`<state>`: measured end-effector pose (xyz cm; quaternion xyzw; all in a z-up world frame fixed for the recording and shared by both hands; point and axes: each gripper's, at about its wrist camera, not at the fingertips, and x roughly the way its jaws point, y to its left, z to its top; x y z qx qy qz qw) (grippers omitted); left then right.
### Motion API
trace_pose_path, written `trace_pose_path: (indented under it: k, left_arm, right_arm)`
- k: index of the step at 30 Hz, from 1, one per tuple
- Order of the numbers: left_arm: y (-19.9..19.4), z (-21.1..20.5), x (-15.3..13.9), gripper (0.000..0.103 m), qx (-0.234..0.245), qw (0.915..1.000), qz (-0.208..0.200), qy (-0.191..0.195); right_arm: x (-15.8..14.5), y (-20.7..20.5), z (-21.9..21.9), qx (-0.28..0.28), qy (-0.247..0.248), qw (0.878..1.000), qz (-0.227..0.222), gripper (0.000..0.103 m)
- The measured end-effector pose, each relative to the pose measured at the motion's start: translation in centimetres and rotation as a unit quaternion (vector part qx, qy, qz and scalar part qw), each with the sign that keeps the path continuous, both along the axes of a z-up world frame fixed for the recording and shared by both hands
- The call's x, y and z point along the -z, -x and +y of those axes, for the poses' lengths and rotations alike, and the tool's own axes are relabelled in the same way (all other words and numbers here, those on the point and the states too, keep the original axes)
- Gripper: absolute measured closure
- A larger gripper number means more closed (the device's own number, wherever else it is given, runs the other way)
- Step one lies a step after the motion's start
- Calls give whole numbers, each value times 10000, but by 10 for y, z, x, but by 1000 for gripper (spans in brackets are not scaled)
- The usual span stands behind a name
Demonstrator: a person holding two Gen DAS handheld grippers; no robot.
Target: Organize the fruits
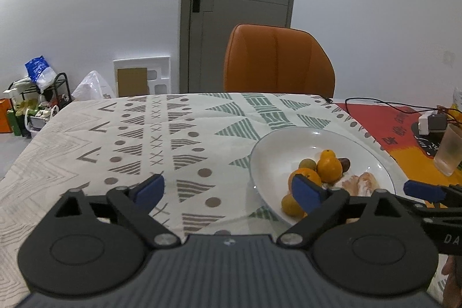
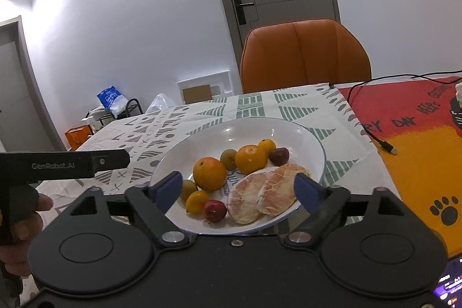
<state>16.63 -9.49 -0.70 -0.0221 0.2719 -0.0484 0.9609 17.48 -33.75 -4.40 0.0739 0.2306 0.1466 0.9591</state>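
Note:
A white plate [image 2: 231,134] on the patterned tablecloth holds two large oranges [image 2: 209,173], several small yellow, green and dark red fruits [image 2: 215,210] and two peeled pomelo segments [image 2: 260,198]. My right gripper [image 2: 238,186] is open at the plate's near rim, its blue pads on either side of the fruit pile and touching nothing. My left gripper [image 1: 228,189] is also open and empty over the cloth; its right pad overlaps the left side of the plate [image 1: 260,152] beside the oranges [image 1: 329,168]. A hand holds the left gripper's body [image 2: 66,163].
An orange chair [image 1: 277,62] stands at the table's far side before a grey door. On the right lie a red and yellow mat [image 2: 418,149], a black cable [image 2: 375,134], a white charger [image 1: 430,121] and a translucent cup [image 1: 449,152]. Clutter sits on the floor at far left.

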Motion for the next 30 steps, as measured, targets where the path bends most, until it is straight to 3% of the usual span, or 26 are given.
trace_pose_path:
  k: [5,30]
  left_arm:
    - [12,7,-3,5,-71,10000,25,13]
    - [84,36,-19,3,-407,9991,-116,-55]
  right_arm:
    - [-4,10,5,39,82,9999,-103,0]
    - [-19,65,27,-149,-2,9998,-166,0]
